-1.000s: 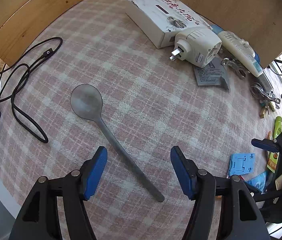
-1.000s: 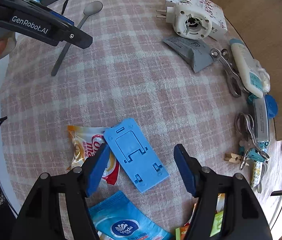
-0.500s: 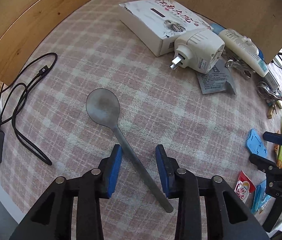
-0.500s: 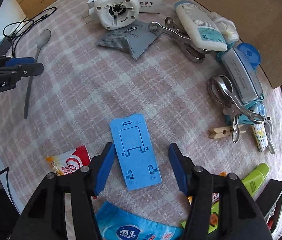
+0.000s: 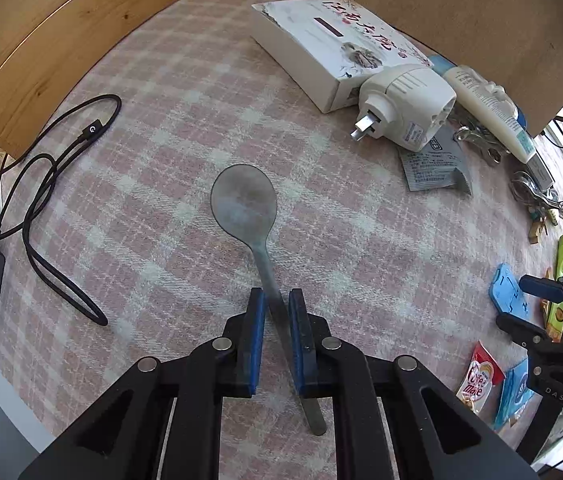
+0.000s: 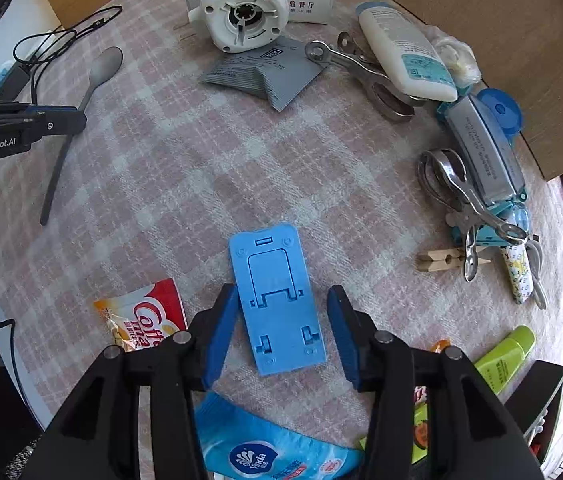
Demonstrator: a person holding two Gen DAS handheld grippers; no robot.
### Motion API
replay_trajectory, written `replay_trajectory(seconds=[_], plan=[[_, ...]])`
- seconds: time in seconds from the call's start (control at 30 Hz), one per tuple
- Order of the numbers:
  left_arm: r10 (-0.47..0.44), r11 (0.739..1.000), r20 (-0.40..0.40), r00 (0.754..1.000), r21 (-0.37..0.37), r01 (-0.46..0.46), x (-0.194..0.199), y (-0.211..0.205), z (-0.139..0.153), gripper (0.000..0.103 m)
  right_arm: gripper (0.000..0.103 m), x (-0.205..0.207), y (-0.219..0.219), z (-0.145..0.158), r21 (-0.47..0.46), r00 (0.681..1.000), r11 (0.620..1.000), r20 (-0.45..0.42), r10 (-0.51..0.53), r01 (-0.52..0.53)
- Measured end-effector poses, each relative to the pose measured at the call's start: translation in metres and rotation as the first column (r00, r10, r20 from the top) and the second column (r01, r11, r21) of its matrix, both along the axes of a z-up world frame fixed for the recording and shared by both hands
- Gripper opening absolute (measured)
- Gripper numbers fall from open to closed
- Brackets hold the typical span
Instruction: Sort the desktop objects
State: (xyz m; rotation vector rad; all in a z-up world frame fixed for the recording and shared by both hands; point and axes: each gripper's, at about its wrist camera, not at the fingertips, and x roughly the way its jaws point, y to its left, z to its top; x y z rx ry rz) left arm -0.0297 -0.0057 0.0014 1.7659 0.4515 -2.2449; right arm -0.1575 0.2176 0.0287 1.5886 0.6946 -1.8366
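A grey spoon [image 5: 245, 204] lies on the pink plaid cloth, bowl away from me. My left gripper [image 5: 275, 300] is shut on its handle, blue pads on both sides; the handle end sticks out behind. The spoon also shows in the right wrist view [image 6: 101, 70], with the left gripper [image 6: 77, 120] on it. A blue phone stand [image 6: 277, 300] lies flat on the cloth. My right gripper [image 6: 281, 312] is open, one pad on each side of the stand, not touching it. The right gripper shows in the left wrist view [image 5: 521, 300].
A white box [image 5: 333, 48], white plug adapter [image 5: 405, 108], grey sachet [image 5: 433, 164], lotion tube [image 6: 405, 52], metal clips [image 6: 361, 72] and clothespin [image 6: 441, 262] lie at the back and right. A black cable [image 5: 41, 184] lies left. Snack packets [image 6: 145, 320] and tissues [image 6: 265, 452] lie near.
My left gripper has closed from wide open onto the spoon handle. My right gripper has lowered over the blue stand and narrowed a little, still open.
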Motion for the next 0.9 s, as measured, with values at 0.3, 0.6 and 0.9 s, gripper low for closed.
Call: replay_trajectory(seconds=[0.3,0.6,0.9], plan=[[-0.006,1.0,-0.014,1.0,0.023,0.006,-0.031,0.06,0.009,0.007,0.036,-0.038,0.04,0.015,-0.084,0.991,0.987,0.026,-0.131,0.133],[-0.021,0.999,-0.073,0.997,0.043,0.024,-0.048,0.12,0.04,0.007,0.036,-0.034,0.094,0.055,-0.179,0.971,0.955,-0.007,-0.24,0.235],[-0.185,0.979,-0.167,0.968,0.048,0.196,-0.076,0.228,0.087,0.007,0.036,0.033,0.142,0.099,-0.241,0.899,0.882,-0.072,-0.432,0.405]])
